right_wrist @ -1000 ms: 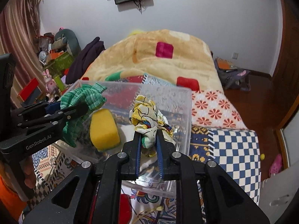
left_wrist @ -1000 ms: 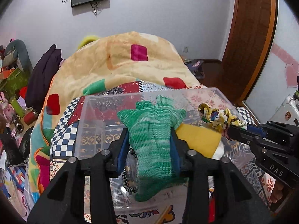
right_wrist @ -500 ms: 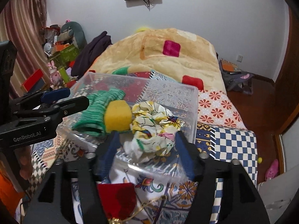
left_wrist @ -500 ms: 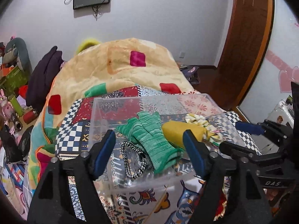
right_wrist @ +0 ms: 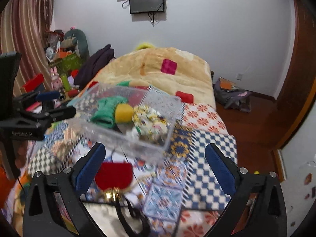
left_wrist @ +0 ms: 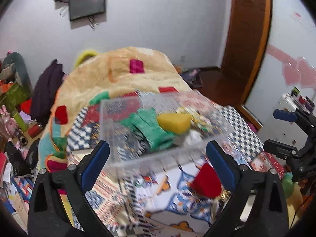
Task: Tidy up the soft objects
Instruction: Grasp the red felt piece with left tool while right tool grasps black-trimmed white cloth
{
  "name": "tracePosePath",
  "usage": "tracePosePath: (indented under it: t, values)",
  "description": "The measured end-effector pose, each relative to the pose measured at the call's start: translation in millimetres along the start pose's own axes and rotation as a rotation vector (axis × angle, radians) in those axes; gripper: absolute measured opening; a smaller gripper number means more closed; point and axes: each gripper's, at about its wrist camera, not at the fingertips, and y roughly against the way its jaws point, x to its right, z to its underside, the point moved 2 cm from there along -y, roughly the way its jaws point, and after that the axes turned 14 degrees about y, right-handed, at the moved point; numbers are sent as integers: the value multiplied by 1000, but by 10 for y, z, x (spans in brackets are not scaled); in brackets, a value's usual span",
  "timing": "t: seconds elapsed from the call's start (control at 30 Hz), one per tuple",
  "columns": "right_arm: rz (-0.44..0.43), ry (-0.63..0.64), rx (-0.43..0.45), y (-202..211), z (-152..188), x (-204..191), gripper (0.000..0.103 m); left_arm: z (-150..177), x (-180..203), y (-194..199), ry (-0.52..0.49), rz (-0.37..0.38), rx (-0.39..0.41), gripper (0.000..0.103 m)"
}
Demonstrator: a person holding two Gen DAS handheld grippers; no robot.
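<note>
Looking from the left wrist, the left gripper (left_wrist: 158, 162) gapes wide and empty before the clear bin (left_wrist: 126, 158) on the bed, where the green knit cloth (left_wrist: 152, 130) lies, long axis running away toward the blanket, beside the yellow sponge (left_wrist: 173, 122). From the right wrist, the right gripper (right_wrist: 156, 162) hangs spread and empty; the patterned cloth (right_wrist: 150, 120) sits bunched at the bin's right end.

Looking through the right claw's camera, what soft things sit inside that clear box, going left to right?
Green knitted cloth → yellow sponge → floral scarf, all lying in the clear plastic bin.
</note>
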Motion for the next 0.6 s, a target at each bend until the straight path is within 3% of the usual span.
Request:
tracePosePath:
  t: [0.13, 0.43, 0.6]
  values:
    - [6, 13, -63, -16, 239, -56, 101, 204, 104, -96, -40, 11, -64, 100]
    - [-133, -107, -213, -274, 854, -180, 100, 714, 249, -448, -100, 9, -197, 99]
    - [-187, -135, -257, -377, 1013, -263, 95, 794, 275, -641, -80, 13, -254, 77]
